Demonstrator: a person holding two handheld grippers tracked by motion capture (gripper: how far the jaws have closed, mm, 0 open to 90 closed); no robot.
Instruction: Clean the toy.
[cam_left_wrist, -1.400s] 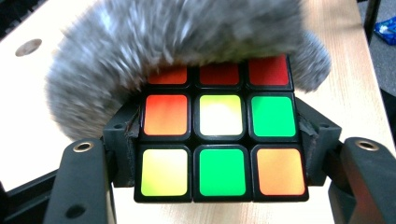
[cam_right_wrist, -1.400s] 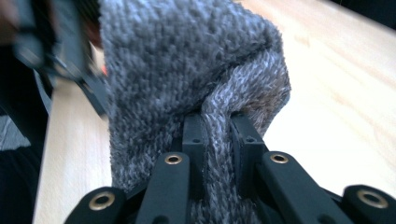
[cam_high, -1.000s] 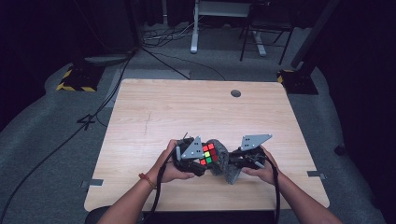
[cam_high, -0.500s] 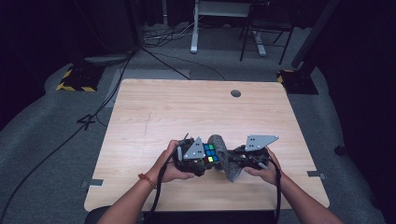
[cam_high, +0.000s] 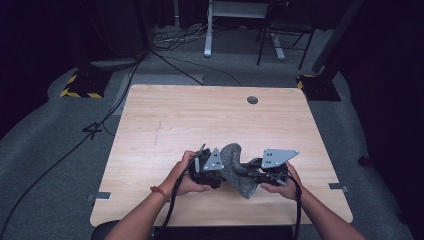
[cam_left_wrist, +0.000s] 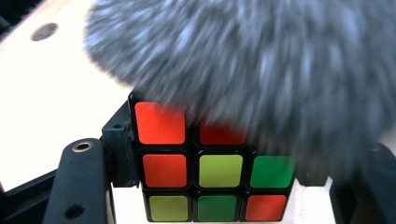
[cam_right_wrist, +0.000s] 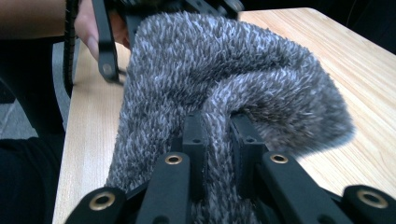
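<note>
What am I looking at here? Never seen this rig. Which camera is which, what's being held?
No robot: a person at a wooden table holds a pair of hand-operated tongs in each hand. The wide picture is from a fixed camera above, looking down. The other two come from cameras riding on each pair of tongs, looking along the black jaws. The left tongs are shut on a colour puzzle cube, its red, green and yellow-green squares visible in the left gripper view. The right tongs are shut on a fuzzy grey cloth, which drapes over the cube's top.
</note>
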